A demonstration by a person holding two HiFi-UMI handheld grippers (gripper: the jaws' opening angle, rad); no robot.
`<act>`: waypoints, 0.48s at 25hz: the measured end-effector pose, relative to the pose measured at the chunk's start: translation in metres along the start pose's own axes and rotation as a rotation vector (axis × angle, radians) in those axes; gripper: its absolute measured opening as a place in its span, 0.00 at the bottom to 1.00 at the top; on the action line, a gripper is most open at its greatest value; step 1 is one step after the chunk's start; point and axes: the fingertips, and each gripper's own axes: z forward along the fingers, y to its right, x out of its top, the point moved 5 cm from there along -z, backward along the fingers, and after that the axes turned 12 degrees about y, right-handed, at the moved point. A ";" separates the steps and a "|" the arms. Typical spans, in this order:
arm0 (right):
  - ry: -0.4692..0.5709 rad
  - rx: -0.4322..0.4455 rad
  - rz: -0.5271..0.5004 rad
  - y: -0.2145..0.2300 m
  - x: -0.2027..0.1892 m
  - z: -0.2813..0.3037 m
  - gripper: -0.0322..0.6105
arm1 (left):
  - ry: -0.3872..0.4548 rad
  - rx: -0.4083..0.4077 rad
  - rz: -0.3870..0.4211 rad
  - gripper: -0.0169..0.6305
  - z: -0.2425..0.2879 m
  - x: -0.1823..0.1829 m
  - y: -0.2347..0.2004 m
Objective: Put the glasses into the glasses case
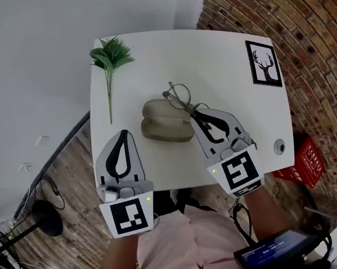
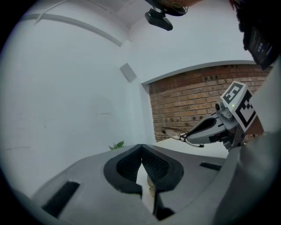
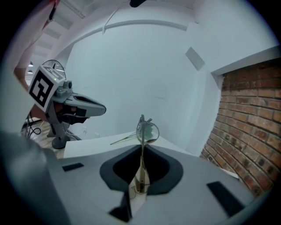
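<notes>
A beige oval glasses case (image 1: 165, 122) lies closed at the middle of the white table (image 1: 219, 55). Thin metal-rimmed glasses (image 1: 178, 96) hang in the air just right of the case and over its far end. My right gripper (image 1: 194, 112) is shut on them, with one temple pinched between its jaws (image 3: 141, 176) and a lens (image 3: 147, 130) sticking up past the tips. My left gripper (image 1: 122, 133) hovers at the case's left, near the table's front edge, shut with nothing in it (image 2: 141, 152). From the left gripper view the right gripper (image 2: 210, 128) and the glasses (image 2: 174, 132) show ahead.
A green leafy sprig (image 1: 110, 58) lies at the table's far left corner. A black-and-white framed picture (image 1: 264, 63) lies at the far right. A small round disc (image 1: 279, 146) sits by the right front edge. A brick wall (image 1: 312, 48) and a red box (image 1: 303, 161) flank the right.
</notes>
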 end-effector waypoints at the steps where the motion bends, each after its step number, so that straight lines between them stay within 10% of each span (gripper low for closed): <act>1: -0.013 0.011 0.001 -0.001 -0.005 0.003 0.09 | -0.011 -0.002 -0.005 0.04 0.002 -0.004 -0.001; 12: -0.144 0.166 0.043 -0.027 -0.055 0.035 0.09 | -0.105 -0.009 -0.039 0.04 0.025 -0.047 -0.017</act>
